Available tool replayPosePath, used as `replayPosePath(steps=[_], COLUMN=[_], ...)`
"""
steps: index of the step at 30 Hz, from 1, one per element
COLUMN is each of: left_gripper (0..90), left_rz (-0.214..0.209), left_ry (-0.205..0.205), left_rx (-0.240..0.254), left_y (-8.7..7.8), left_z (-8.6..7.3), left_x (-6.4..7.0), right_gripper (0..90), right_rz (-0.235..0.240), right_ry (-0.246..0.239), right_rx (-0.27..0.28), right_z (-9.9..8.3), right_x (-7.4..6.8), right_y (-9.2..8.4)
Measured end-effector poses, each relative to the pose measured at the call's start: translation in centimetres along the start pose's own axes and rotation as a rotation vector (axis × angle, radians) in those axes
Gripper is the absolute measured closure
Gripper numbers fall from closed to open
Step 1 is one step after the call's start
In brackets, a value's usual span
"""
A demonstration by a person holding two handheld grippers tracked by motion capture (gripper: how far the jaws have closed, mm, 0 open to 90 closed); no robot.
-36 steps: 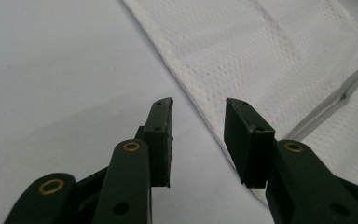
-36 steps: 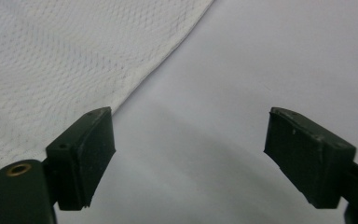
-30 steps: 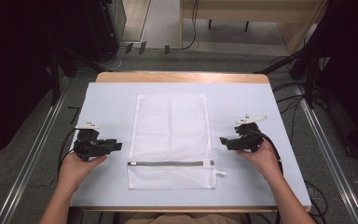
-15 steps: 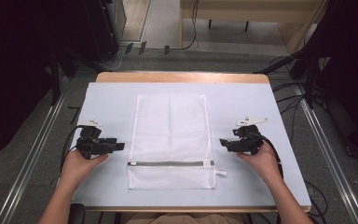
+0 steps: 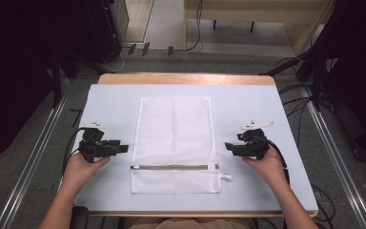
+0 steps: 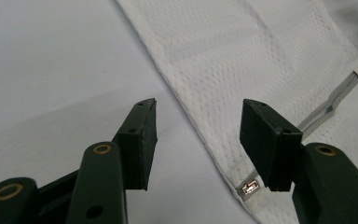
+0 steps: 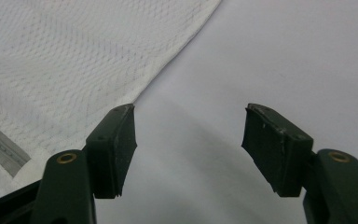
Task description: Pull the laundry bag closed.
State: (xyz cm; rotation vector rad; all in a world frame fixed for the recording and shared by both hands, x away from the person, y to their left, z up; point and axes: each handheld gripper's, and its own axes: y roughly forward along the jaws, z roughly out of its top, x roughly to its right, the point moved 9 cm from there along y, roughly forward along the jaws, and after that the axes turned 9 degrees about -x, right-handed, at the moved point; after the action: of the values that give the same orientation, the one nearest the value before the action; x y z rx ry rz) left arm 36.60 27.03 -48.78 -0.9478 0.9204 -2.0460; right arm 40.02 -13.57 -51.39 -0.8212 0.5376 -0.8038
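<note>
Fingers [image 6: 140, 140] of both grippers apart, empty, flanking the mesh bag [image 5: 174, 136] on the desk [image 5: 109, 102]; thin fabric may slip or bunch if pinched shallowly.

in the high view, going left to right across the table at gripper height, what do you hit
left gripper → white mesh bag lying flat on the table → right gripper
</note>
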Motion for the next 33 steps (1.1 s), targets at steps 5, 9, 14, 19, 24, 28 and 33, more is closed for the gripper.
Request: replayPosePath(steps=[5,9,14,19,24,28,33], left_gripper=[44.1,42.6,40.7,40.8,40.6,40.8,41.1], left_rz=[-0.008,-0.007,-0.003,-0.002,-0.005,0.001,0.006], left_ry=[0.001,-0.001,0.009,0.01,0.02,0.024,0.021], left_rx=[-0.01,-0.012,-0.012,-0.004,-0.004,-0.012,-0.011], left_y=[0.3,0.4,0.2,0.0,-0.2,-0.4,-0.8], left_z=[0.1,0.1,0.1,0.1,0.0,-0.4,-0.8], left_x=[0.0,0.0,0.0,0.1,0.3,0.3,0.0], right_gripper=[37.1,37.6,38.7,39.6,40.0,40.8,40.4], right_rz=[0.003,0.002,-0.003,0.011,0.025,0.045,0.059], right_ry=[-0.007,-0.012,-0.023,-0.033,-0.052,-0.079,-0.11], right_rx=[-0.013,-0.018,-0.022,-0.011,-0.009,-0.01,-0.016], right_z=[-0.2,-0.3,-0.3,-0.1,0.1,0.2,0.4], right_x=[-0.1,-0.1,-0.3,-1.1,-2.2,-3.6,-4.9], right_y=[0.1,0.1,0.1,-0.3,-0.5,-0.7,-0.6])
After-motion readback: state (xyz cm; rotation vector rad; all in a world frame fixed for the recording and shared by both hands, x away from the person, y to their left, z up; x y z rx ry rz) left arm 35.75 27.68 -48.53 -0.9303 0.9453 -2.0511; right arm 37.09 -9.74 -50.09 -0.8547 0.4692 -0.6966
